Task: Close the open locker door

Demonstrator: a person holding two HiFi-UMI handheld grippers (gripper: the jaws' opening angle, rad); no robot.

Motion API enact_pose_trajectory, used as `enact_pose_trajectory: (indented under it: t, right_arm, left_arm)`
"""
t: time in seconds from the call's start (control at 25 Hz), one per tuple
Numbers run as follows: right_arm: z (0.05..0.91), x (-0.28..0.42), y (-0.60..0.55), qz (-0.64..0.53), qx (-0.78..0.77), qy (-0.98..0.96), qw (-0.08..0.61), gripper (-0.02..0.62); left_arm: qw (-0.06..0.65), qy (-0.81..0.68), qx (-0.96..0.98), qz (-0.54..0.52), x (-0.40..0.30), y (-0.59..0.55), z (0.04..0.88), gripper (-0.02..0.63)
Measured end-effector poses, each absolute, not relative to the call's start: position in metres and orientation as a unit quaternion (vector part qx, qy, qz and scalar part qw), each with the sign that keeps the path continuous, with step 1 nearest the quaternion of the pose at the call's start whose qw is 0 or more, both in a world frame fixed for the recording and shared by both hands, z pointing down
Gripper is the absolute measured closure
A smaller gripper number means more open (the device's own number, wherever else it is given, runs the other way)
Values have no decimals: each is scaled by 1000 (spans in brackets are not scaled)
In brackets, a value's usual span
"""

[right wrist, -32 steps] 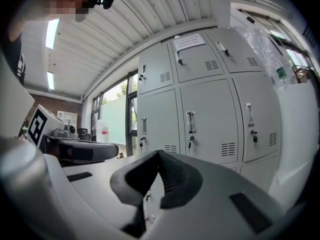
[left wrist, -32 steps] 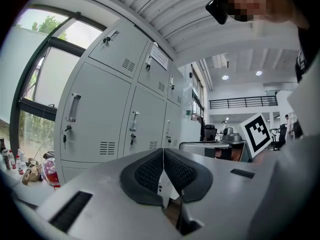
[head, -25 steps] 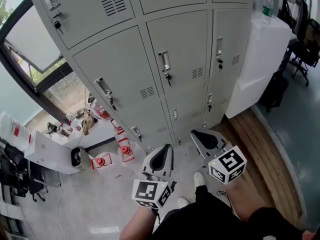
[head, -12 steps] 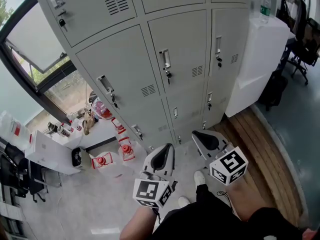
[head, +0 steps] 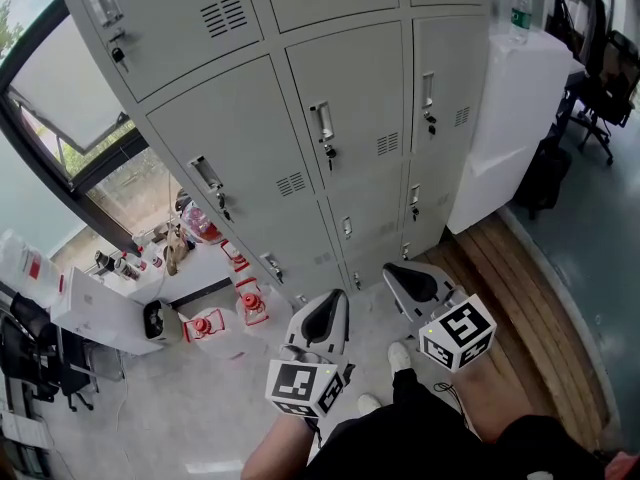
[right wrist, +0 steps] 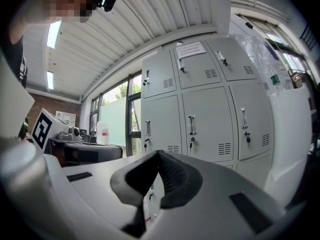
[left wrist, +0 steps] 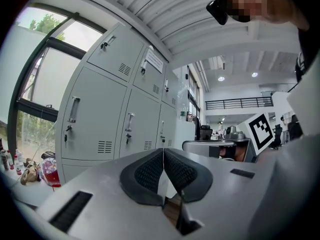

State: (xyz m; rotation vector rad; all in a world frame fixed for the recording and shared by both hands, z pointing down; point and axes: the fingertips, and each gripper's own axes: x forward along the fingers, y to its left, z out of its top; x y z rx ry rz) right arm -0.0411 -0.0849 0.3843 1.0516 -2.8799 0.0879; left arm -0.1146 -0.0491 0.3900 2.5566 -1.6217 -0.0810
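Plainly, the locker bank (head: 340, 118) stands straight ahead of both claws; every door I can see lies flush, so I can't find the open one; my left gripper (head: 322, 313) and right gripper (head: 408, 278), both pinched shut on nothing, point level at it, the right seemingly nearer.

A: Left gripper (head: 322, 316), state?
B: Jaws pressed together, nothing between. Points level, away from the body. Marker cube (head: 303, 386) at its rear, bare left forearm (head: 272, 455) behind that.
A: Right gripper (head: 410, 280)?
B: Same: jaws closed, empty, level. Just beside the left gripper, on its right, a little further forward. Not touching.
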Motion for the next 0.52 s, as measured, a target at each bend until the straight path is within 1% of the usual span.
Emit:
enact_pose_trajectory:
  t: [0.52]
  right_arm:
    - [385,-36,-84,33,343,-938,35,542]
  left_arm:
    - [56,-535,842,-29,-110,-49,389,588]
